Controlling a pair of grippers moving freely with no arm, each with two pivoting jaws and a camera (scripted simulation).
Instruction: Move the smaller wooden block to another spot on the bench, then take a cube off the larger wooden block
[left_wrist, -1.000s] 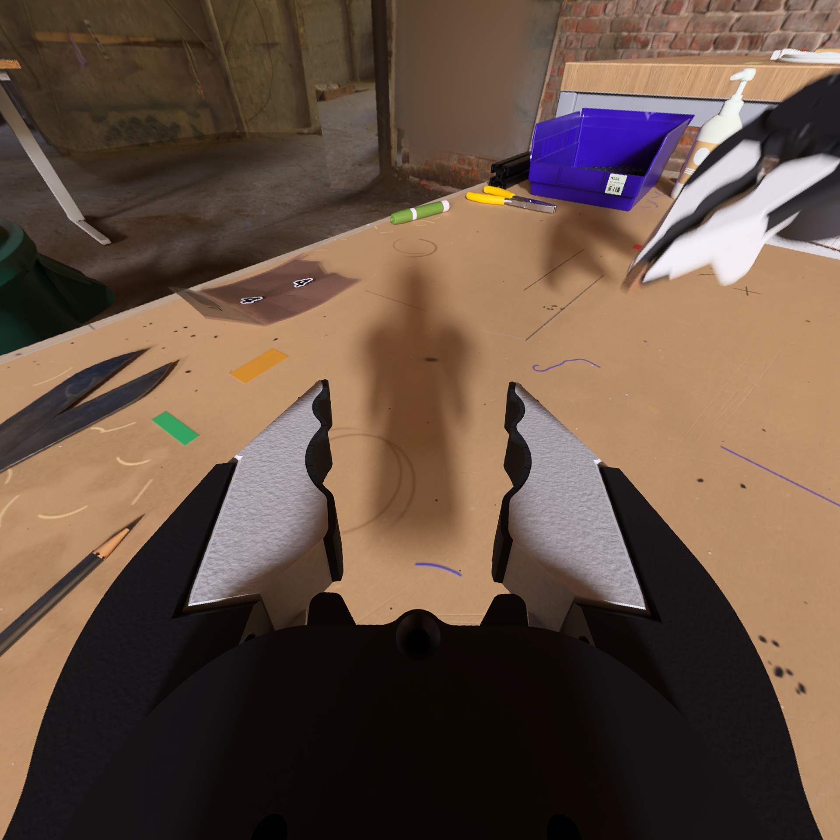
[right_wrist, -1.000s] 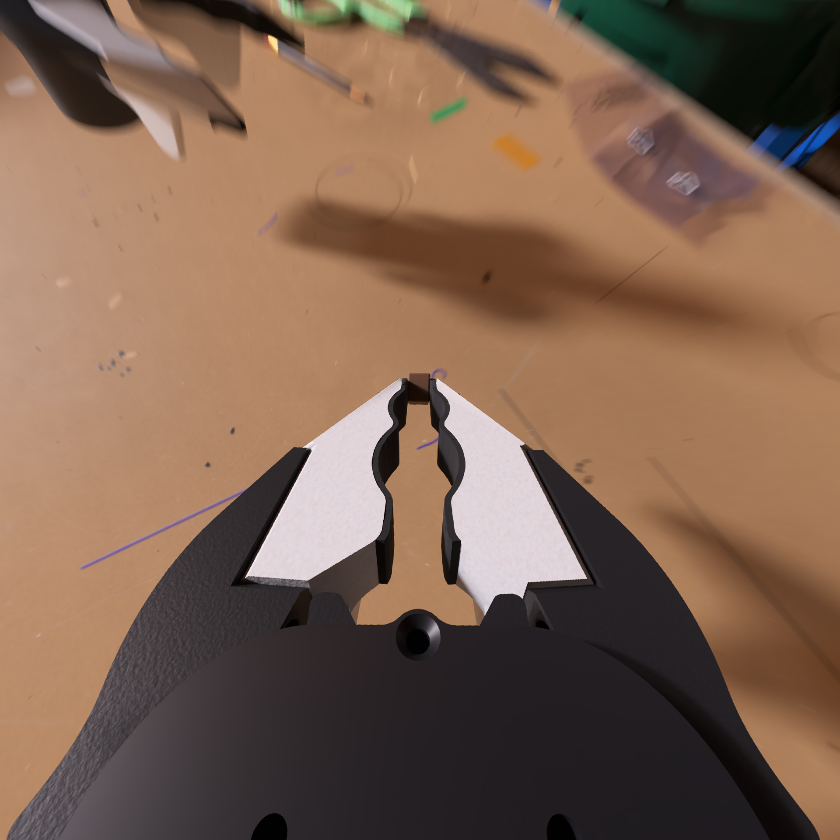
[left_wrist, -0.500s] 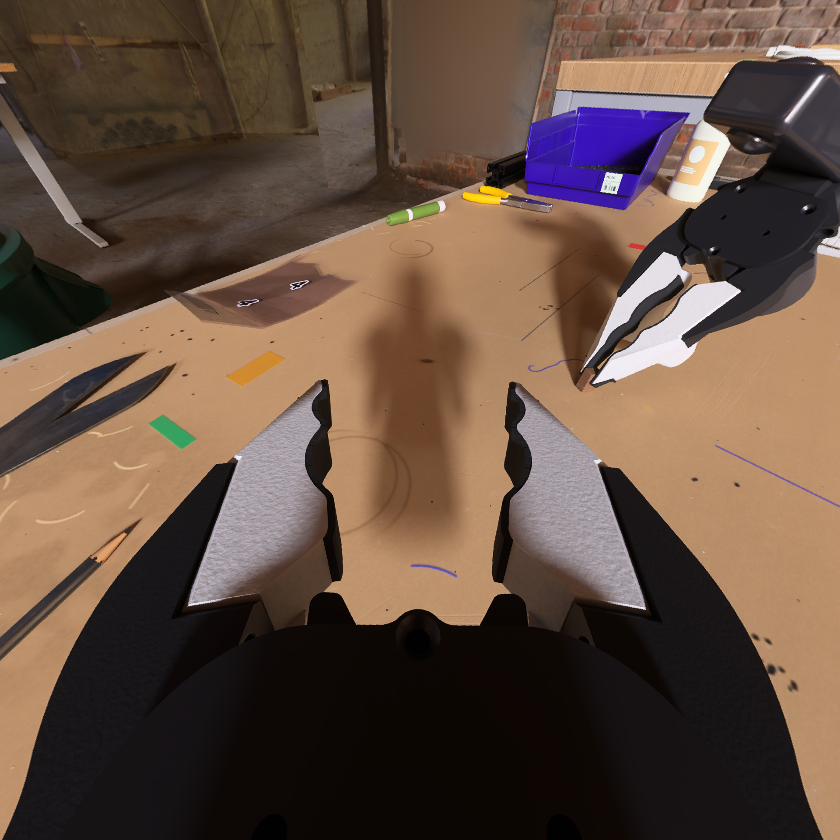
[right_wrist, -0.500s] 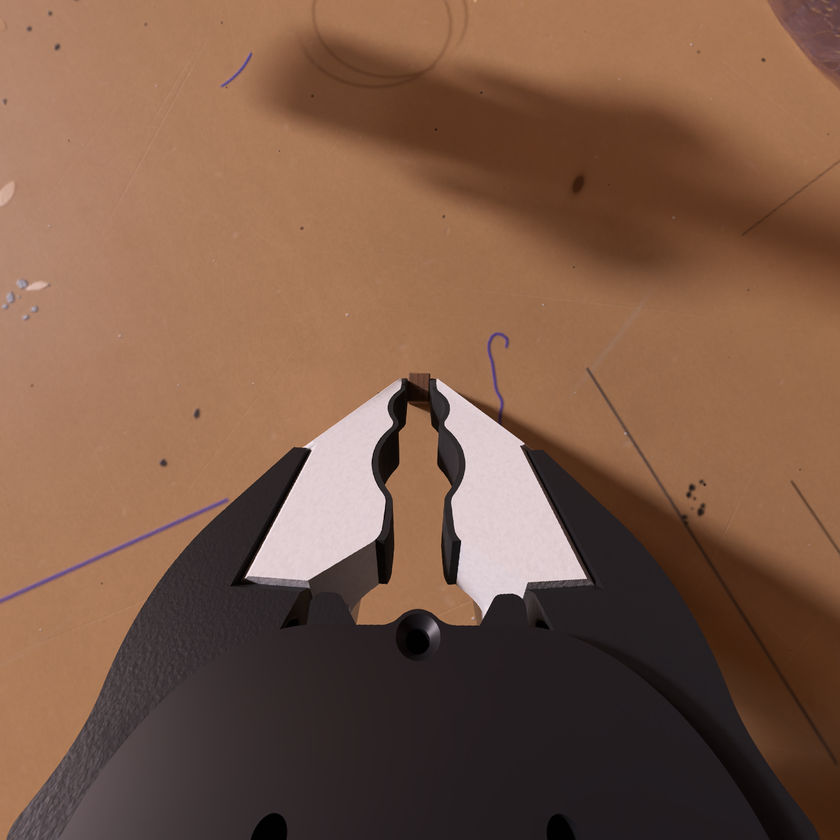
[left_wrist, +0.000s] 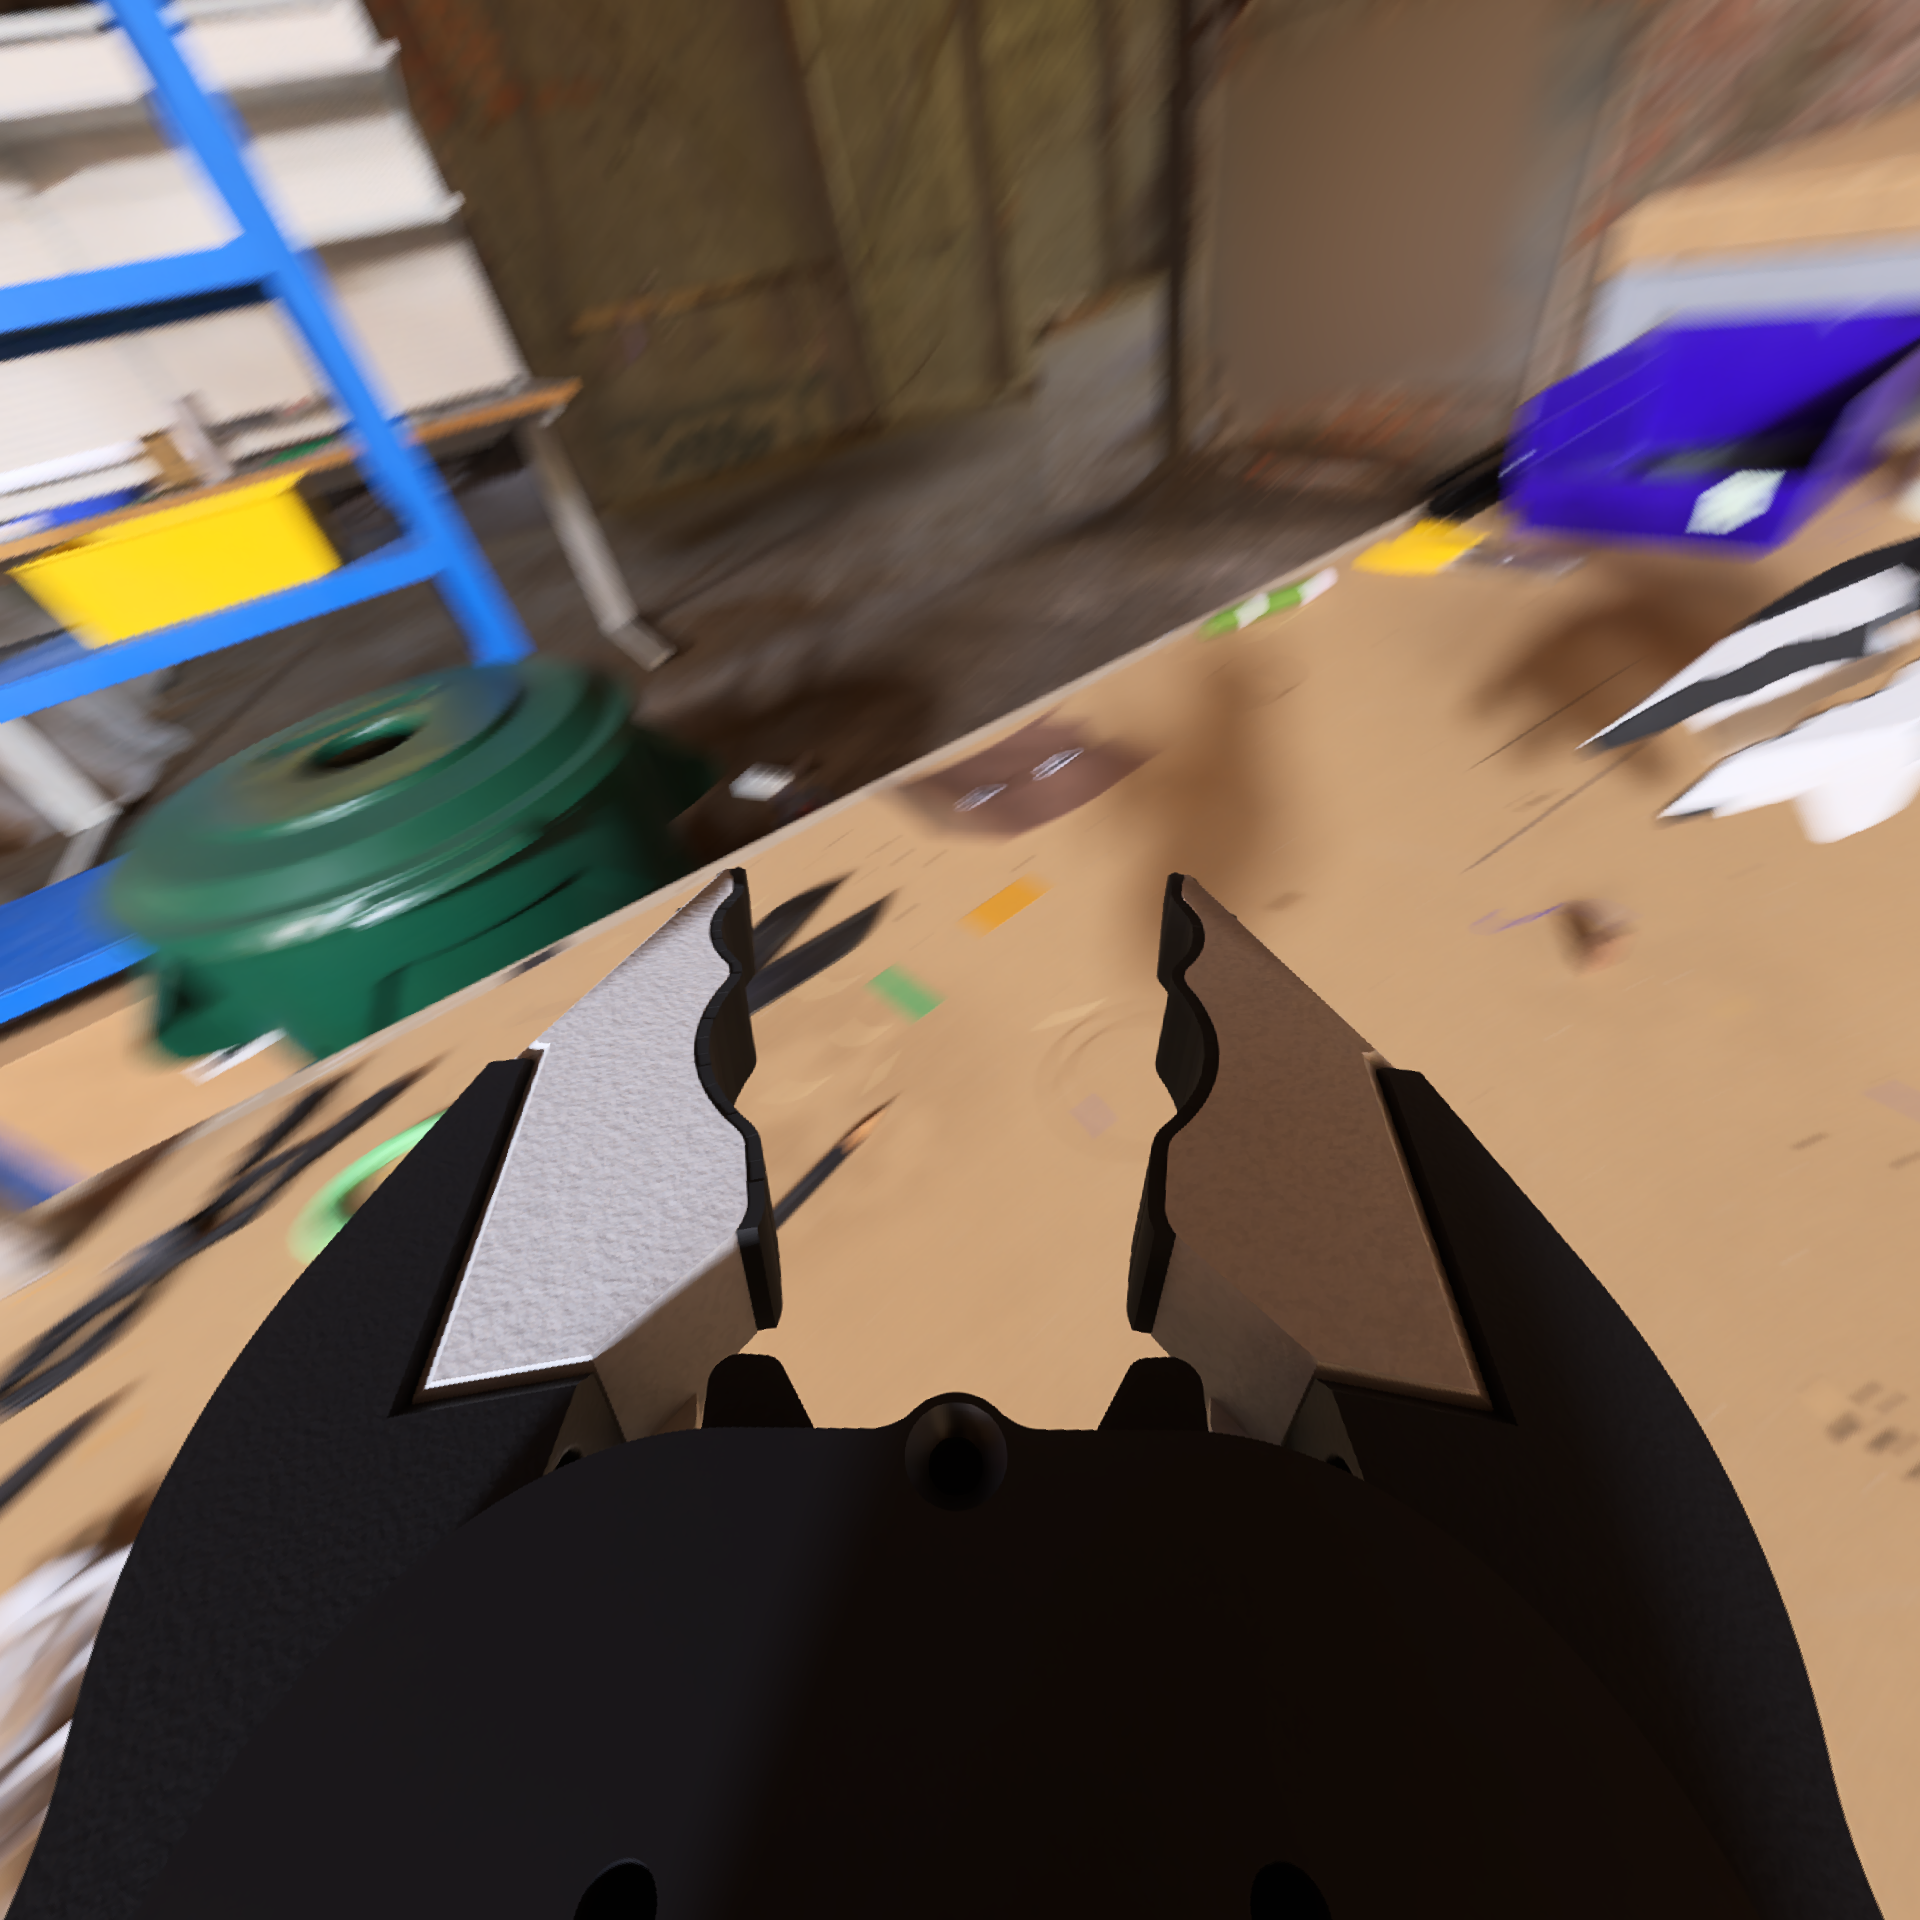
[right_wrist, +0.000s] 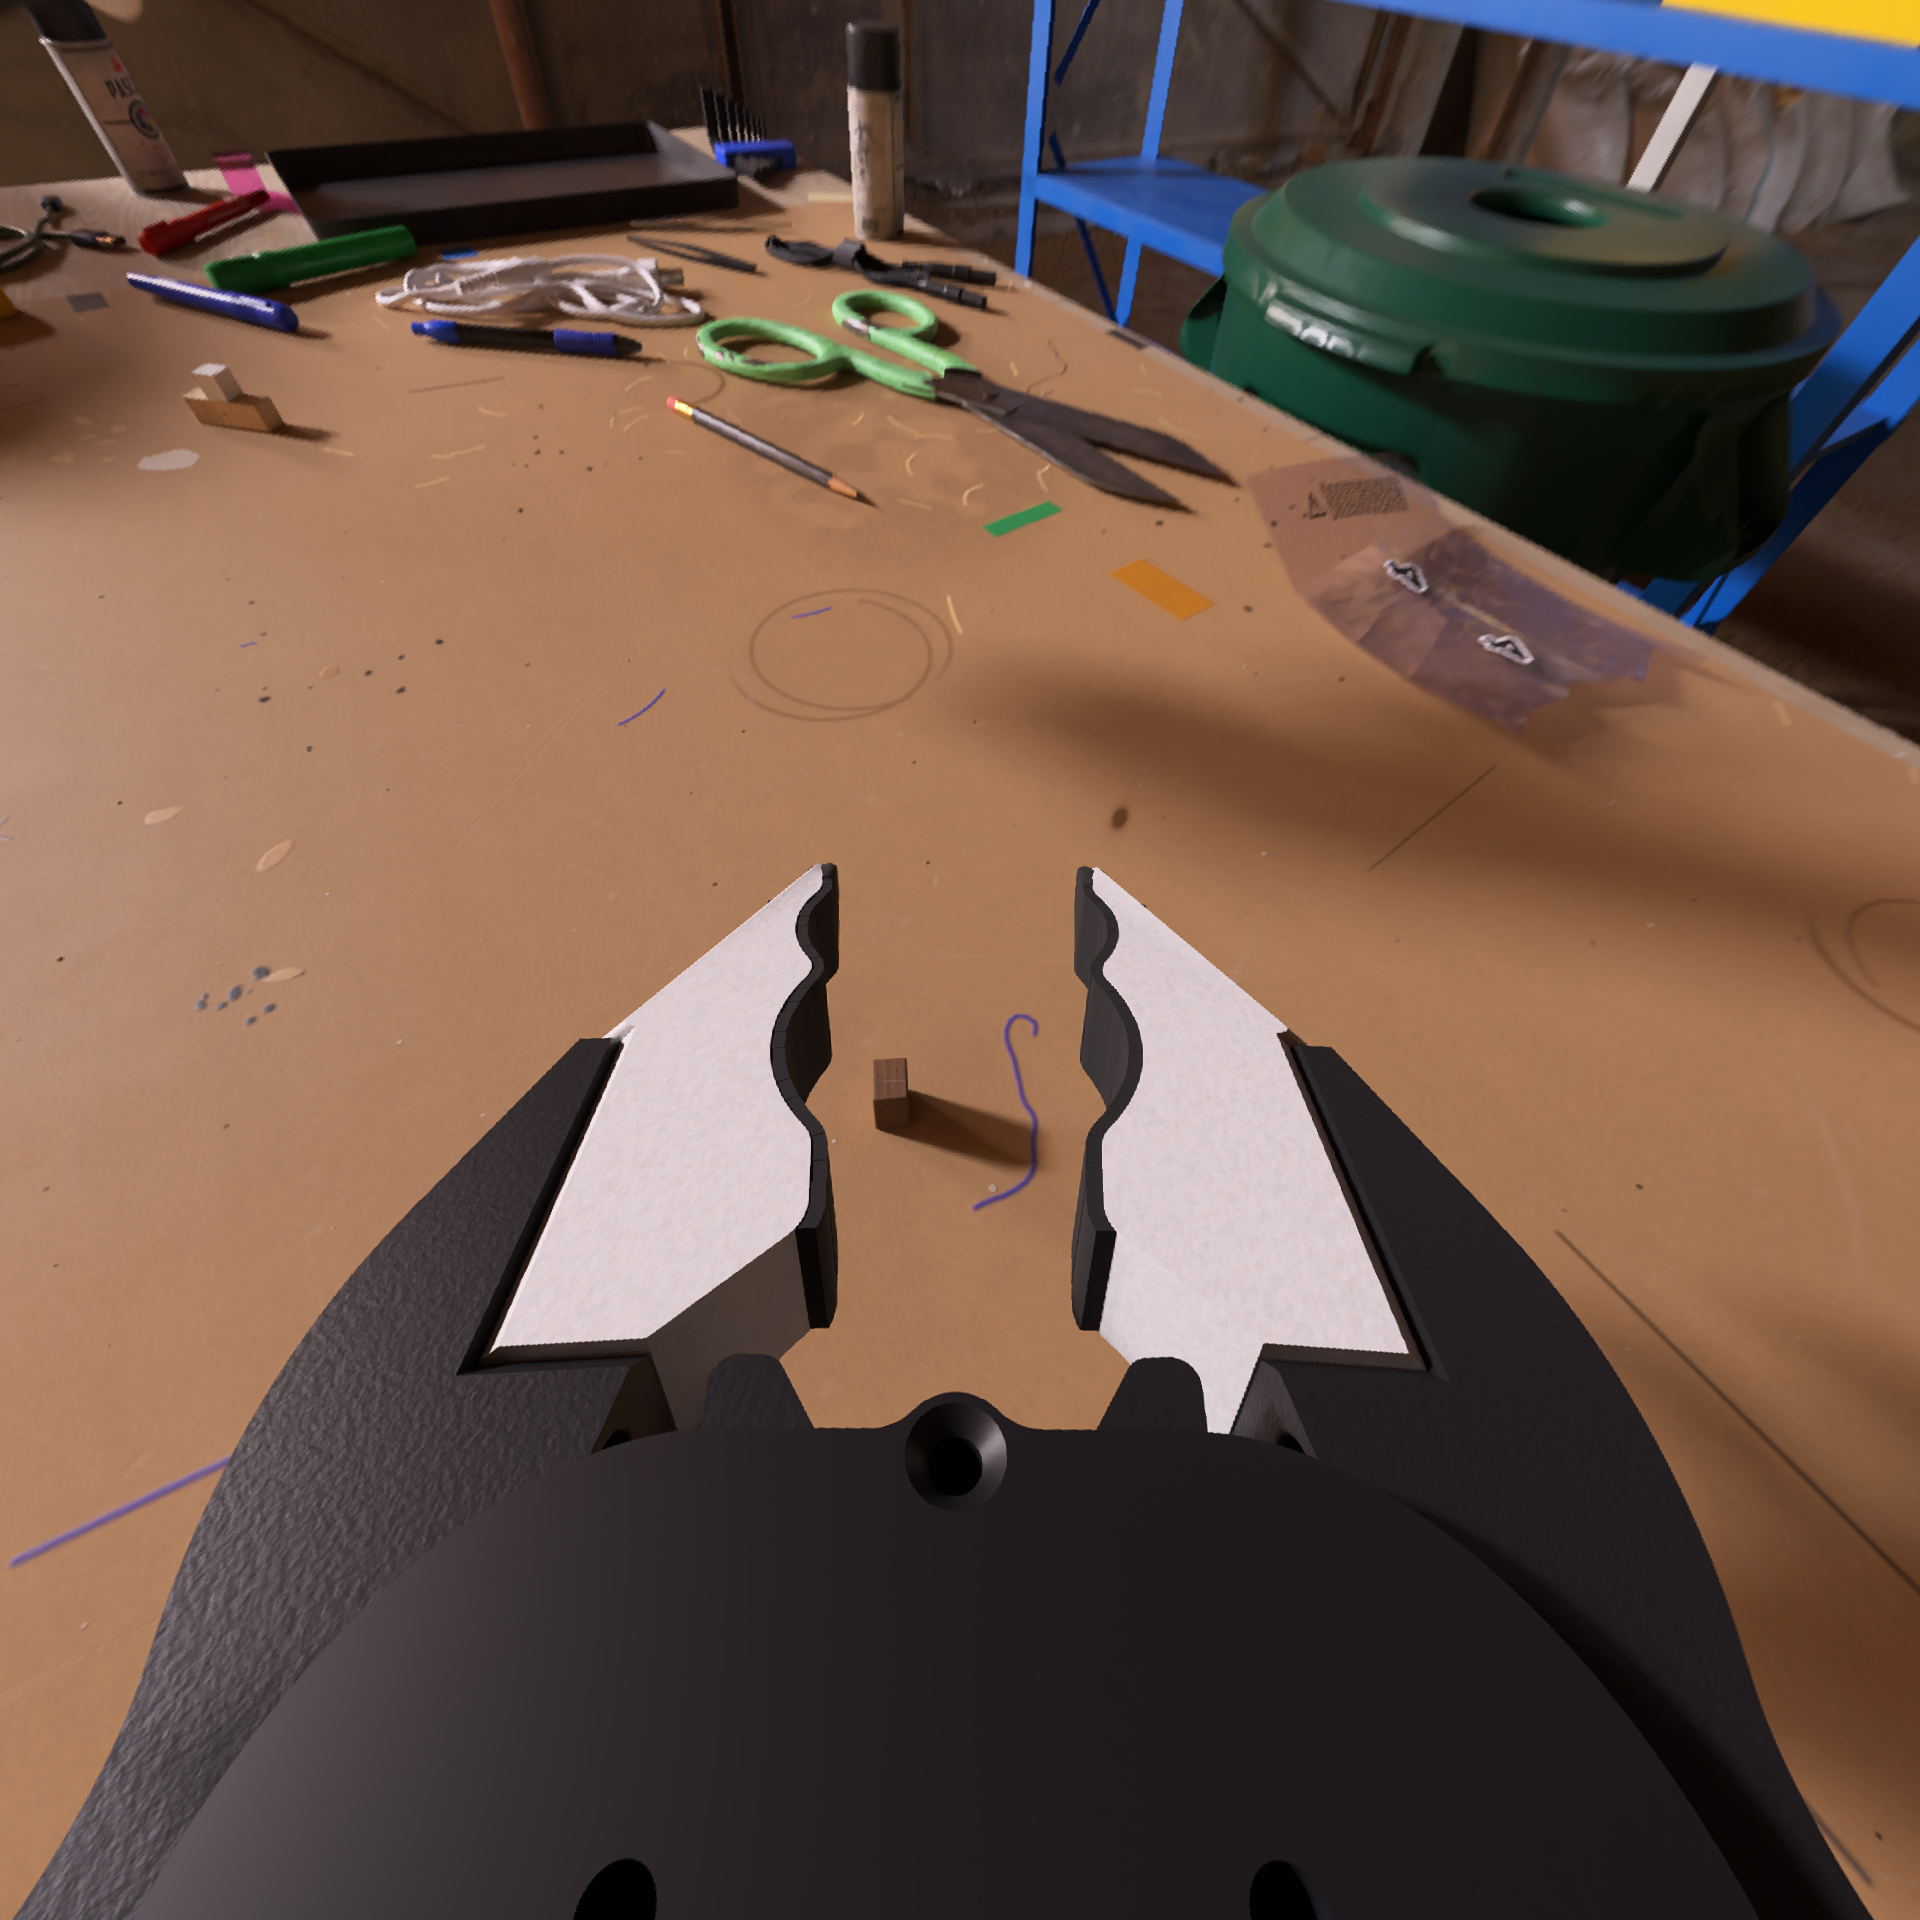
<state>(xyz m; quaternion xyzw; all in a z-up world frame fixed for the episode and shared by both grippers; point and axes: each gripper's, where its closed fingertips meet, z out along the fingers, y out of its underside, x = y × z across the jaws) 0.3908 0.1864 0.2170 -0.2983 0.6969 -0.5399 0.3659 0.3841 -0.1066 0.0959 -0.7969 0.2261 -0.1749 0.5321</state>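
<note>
The smaller wooden block, a dark brown cube, stands free on the bench just below and between the fingers of my right gripper, which is open and empty above it. The larger tan wooden block lies far off at the left with a pale cube on top. My left gripper is open and empty; its view is blurred. There the small block shows at the right, under the right gripper.
Green scissors, a pencil, pens, a white cord and a black tray lie at the far end. A brown sheet lies by the right edge. A green bin stands beyond it. A purple bin is in the left wrist view.
My right gripper has opened, let the small block go on the bench and tilted up. My left gripper, still open, has moved fast, and its view has swung.
</note>
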